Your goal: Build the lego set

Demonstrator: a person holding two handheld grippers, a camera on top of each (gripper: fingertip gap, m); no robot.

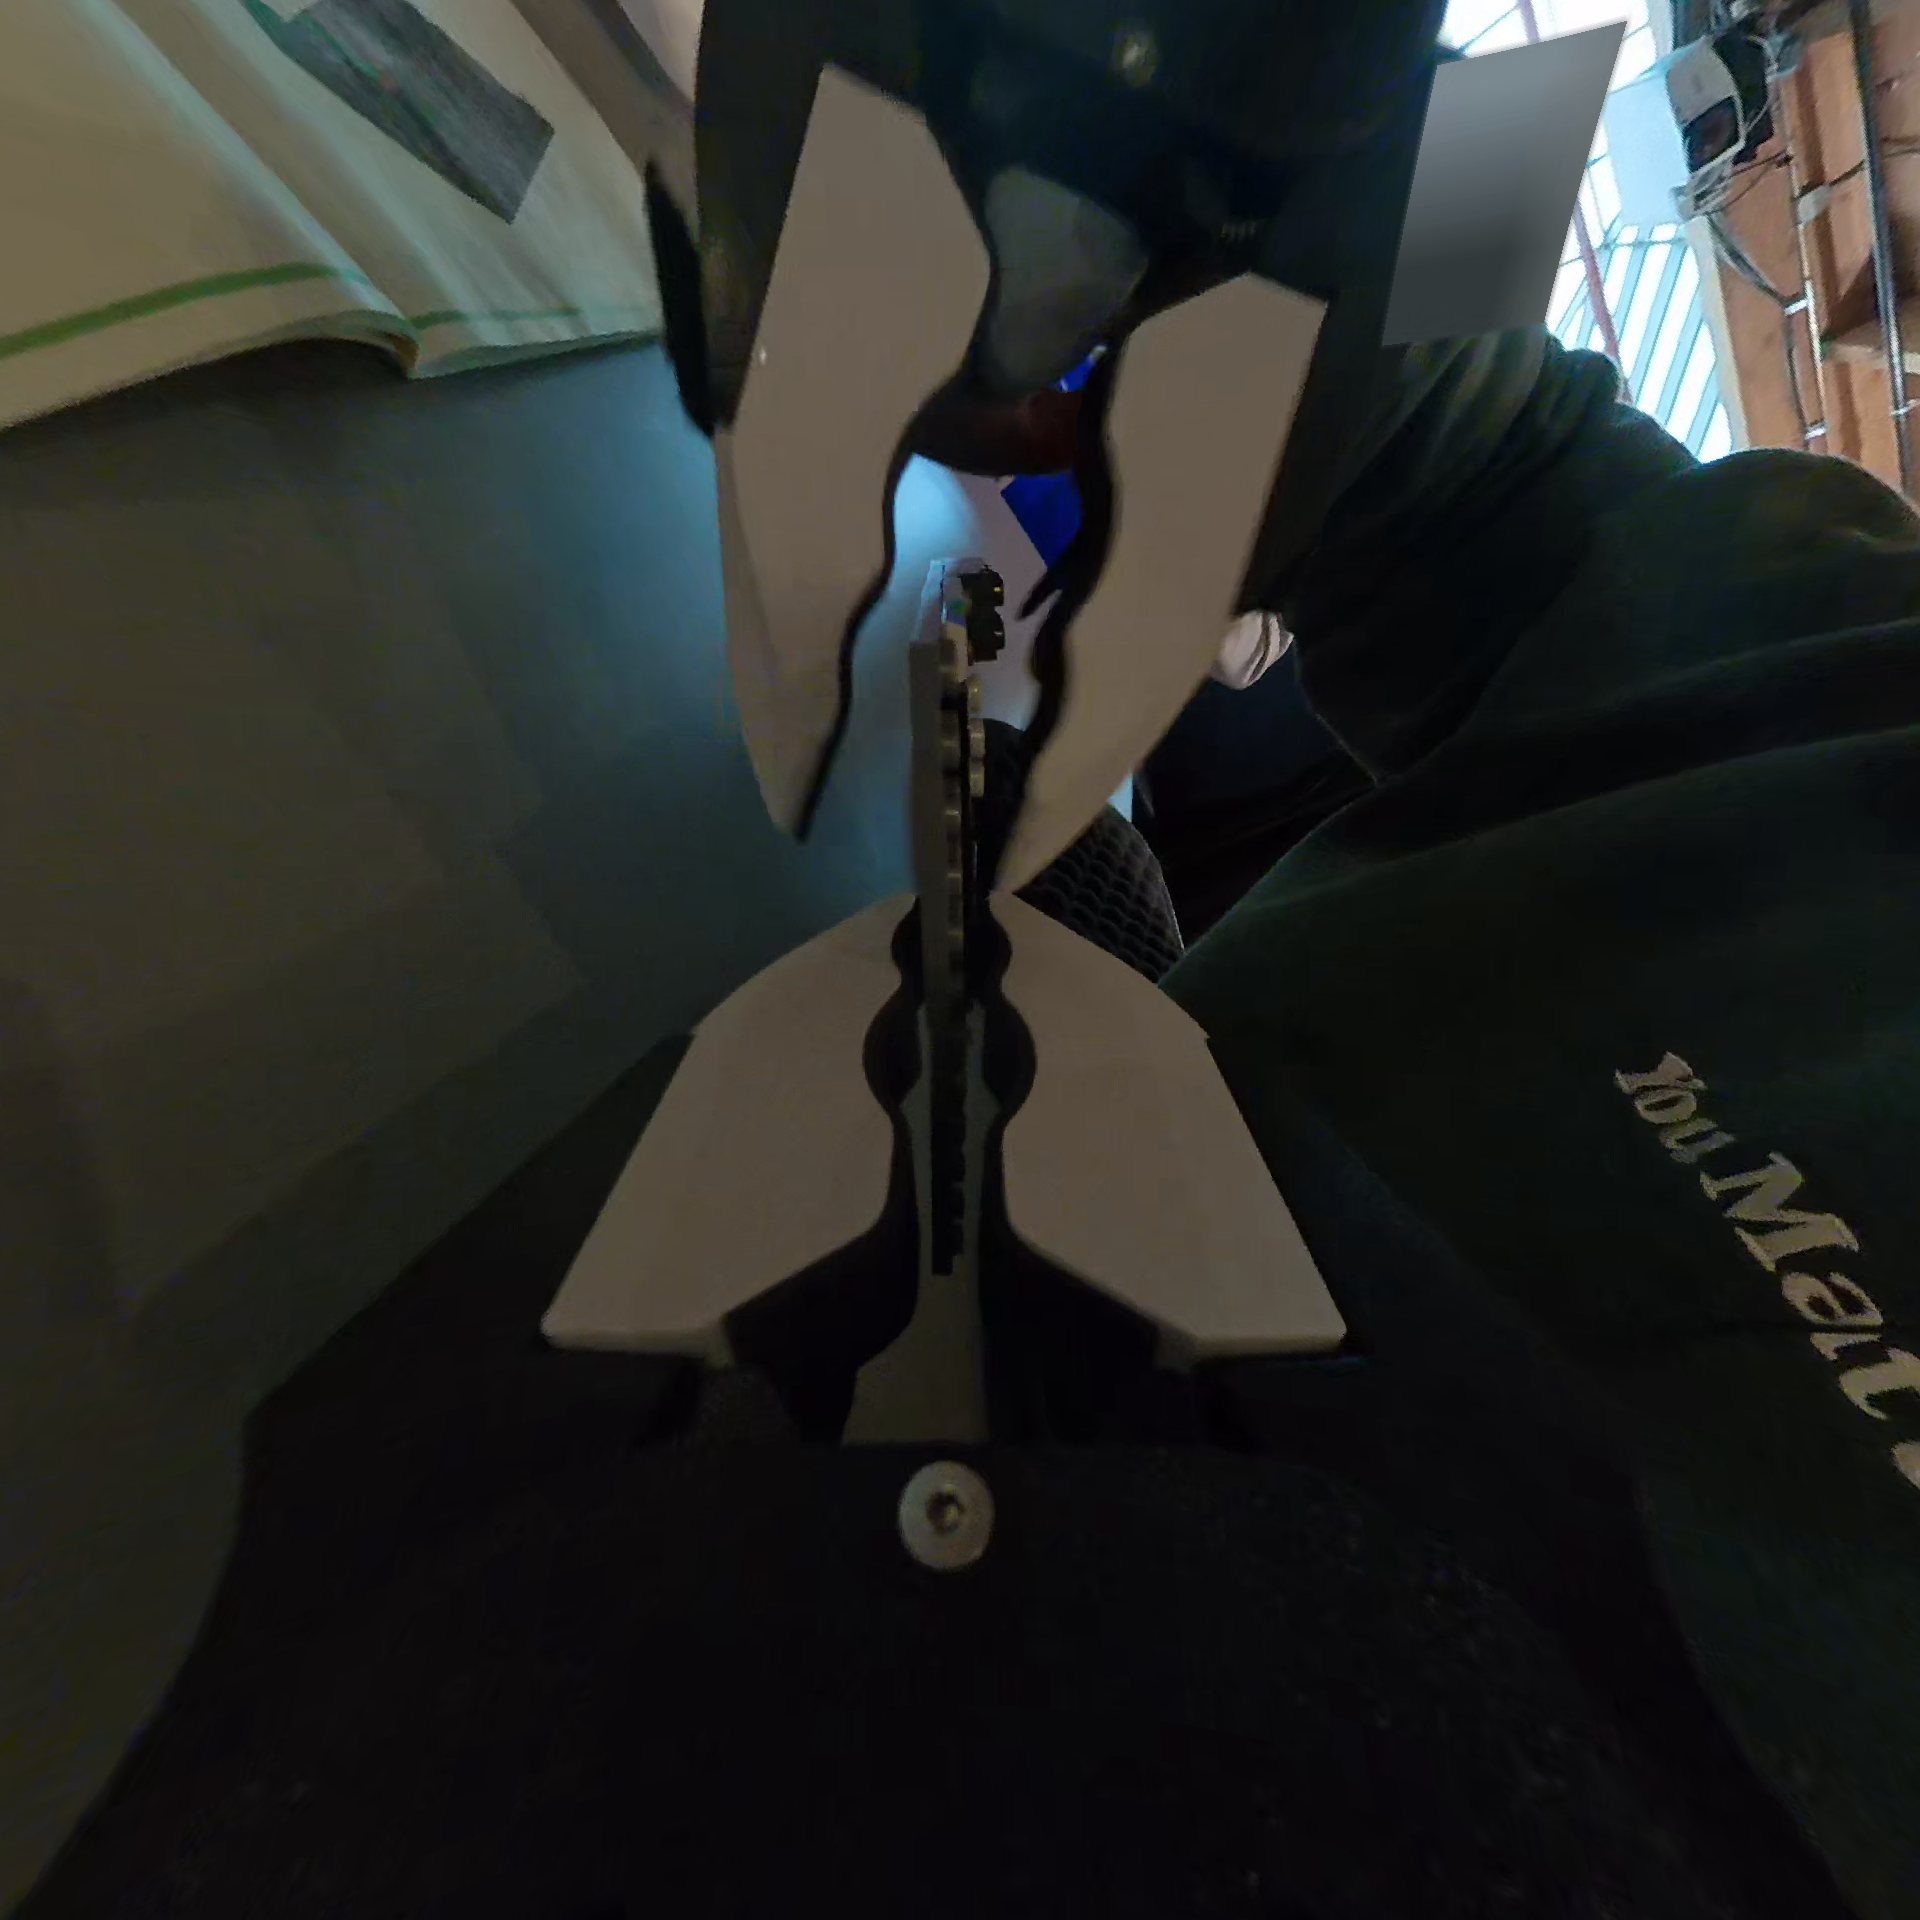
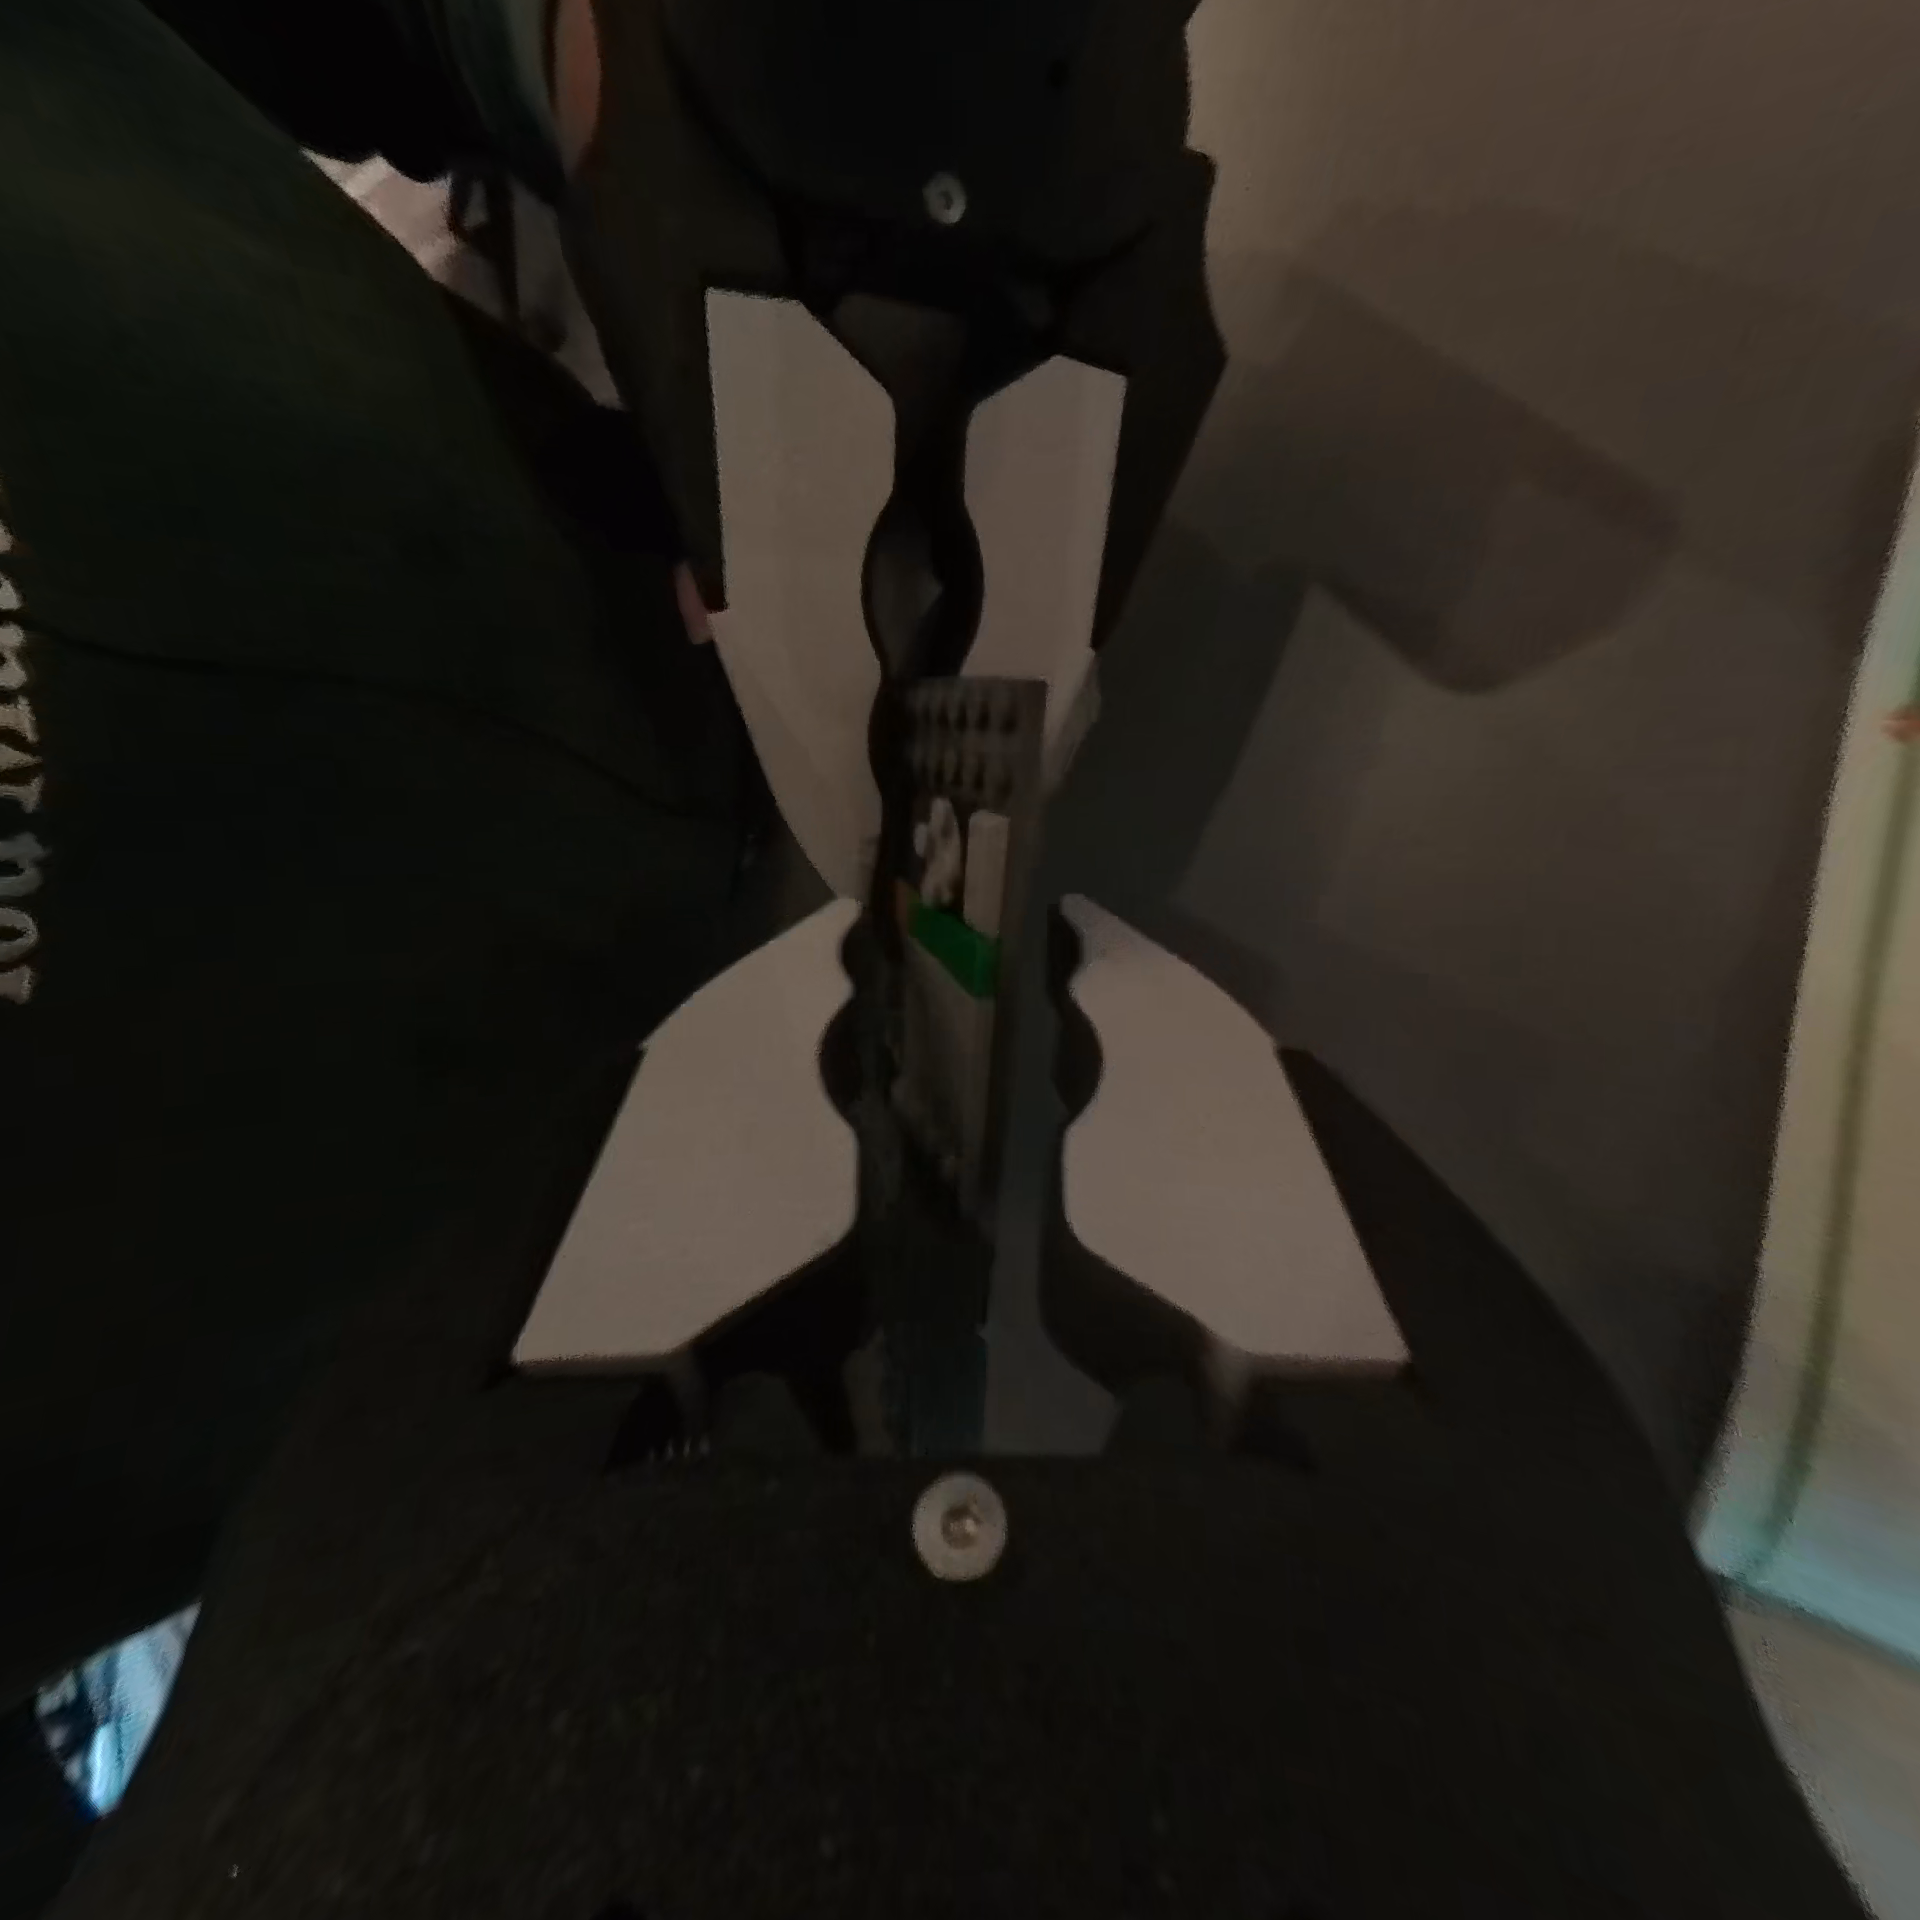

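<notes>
A grey Lego plate [image 1: 935,790] is held edge-on in the air between both grippers. My left gripper [image 1: 956,914] is shut on its near end. My right gripper [image 1: 904,847] comes in from above and straddles the far end with its jaws apart: one finger [image 1: 1122,623] lies against the studded side, the other stands clear. In the right wrist view the plate [image 2: 977,727] carries a green brick [image 2: 956,951] and a white piece [image 2: 987,862]. It sits between my right gripper's [image 2: 961,914] spread fingers, with my left gripper [image 2: 966,790] clamped on it opposite.
An open instruction booklet [image 1: 208,260] lies on the dark grey table [image 1: 312,727] at the upper left. The person's dark sweater [image 1: 1558,935] fills the right side, close to the grippers. The right wrist view is dim and shows the sweater [image 2: 312,623] at the left. Only a small space, under 4 cm, lies between the two pairs of fingers.
</notes>
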